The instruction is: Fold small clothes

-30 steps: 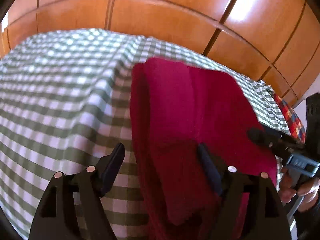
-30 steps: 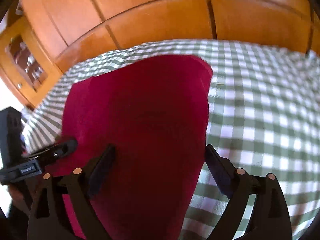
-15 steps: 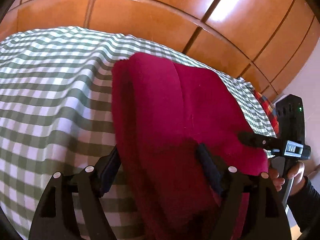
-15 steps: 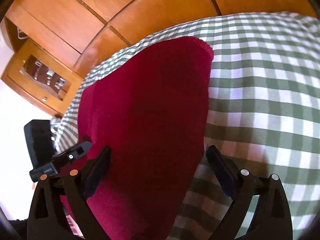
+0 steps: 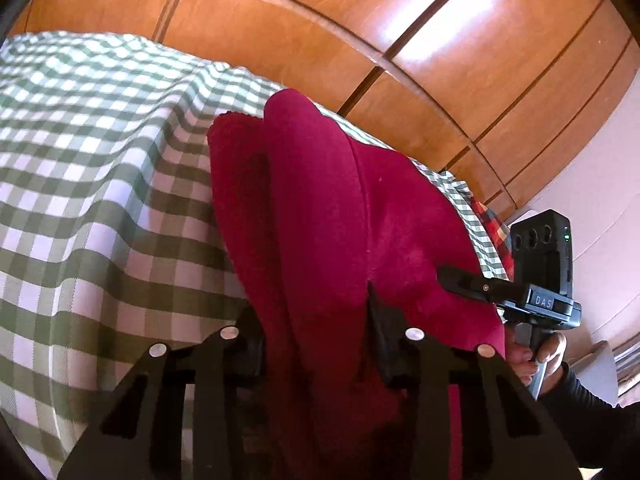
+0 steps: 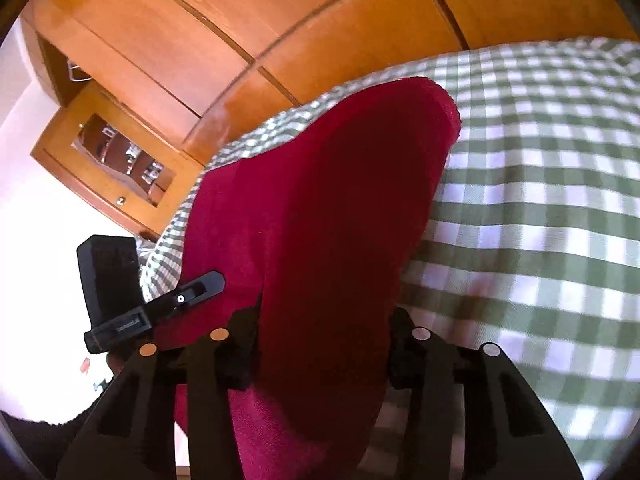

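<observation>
A dark red folded garment (image 5: 320, 200) lies on a green-and-white checked cover (image 5: 100, 160), its near edge bunched up. My left gripper (image 5: 316, 336) has this edge between its closing jaws, and the pads press into the cloth. In the right wrist view the same red garment (image 6: 340, 200) fills the gap of my right gripper (image 6: 322, 340), whose jaws are also closing and squeeze the fabric. Each gripper shows in the other's view: the right gripper (image 5: 460, 280) at the garment's right corner, the left gripper (image 6: 200, 288) at its left corner.
A glossy wooden wardrobe (image 5: 320, 20) stands behind the checked cover (image 6: 540, 200). A red plaid cloth (image 5: 496, 224) lies at the cover's far right edge. A person's hand (image 5: 536, 356) holds the right tool. A wooden cabinet with a glass pane (image 6: 116, 156) stands at the left.
Both pairs of jaws have narrowed from wide apart onto the garment's near edge, which now bunches between them. Both views have tilted upward, showing more wardrobe.
</observation>
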Motion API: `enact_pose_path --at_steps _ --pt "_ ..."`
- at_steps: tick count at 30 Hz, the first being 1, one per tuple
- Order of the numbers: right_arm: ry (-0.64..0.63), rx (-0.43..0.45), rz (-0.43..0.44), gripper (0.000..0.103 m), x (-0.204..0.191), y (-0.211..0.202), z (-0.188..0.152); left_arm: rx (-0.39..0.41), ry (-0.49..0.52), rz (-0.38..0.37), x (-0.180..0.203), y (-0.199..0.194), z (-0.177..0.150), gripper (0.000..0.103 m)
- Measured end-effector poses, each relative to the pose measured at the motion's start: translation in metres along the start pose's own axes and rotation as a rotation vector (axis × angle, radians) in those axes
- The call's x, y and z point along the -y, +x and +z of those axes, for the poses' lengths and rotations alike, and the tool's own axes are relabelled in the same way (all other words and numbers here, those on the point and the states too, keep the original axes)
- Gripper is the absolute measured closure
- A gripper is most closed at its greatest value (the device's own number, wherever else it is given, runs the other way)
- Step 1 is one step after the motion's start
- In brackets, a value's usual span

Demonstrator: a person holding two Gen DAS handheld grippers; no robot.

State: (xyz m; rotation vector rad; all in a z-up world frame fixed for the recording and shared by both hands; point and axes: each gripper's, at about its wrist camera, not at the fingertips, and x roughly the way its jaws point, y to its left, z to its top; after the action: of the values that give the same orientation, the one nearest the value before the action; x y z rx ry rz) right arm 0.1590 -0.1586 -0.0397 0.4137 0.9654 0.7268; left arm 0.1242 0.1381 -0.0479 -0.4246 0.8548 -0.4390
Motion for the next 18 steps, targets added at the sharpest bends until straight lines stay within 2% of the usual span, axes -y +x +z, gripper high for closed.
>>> enact_pose_path --at_steps 4,9,15,18 --pt "0.005 0.080 -0.038 0.060 0.007 -0.046 -0.006 0.006 0.042 -0.026 0.028 -0.007 0.004 0.067" --pt "0.042 0.211 -0.131 0.060 0.039 -0.119 -0.008 -0.015 0.133 -0.073 0.077 0.009 0.015 0.067" --pt "0.142 0.349 -0.281 0.060 0.101 -0.212 -0.013 -0.068 0.273 -0.151 0.168 0.072 0.044 0.067" --pt "0.207 0.394 -0.364 0.060 0.131 -0.239 -0.021 -0.110 0.345 -0.180 0.217 0.112 0.055 0.067"
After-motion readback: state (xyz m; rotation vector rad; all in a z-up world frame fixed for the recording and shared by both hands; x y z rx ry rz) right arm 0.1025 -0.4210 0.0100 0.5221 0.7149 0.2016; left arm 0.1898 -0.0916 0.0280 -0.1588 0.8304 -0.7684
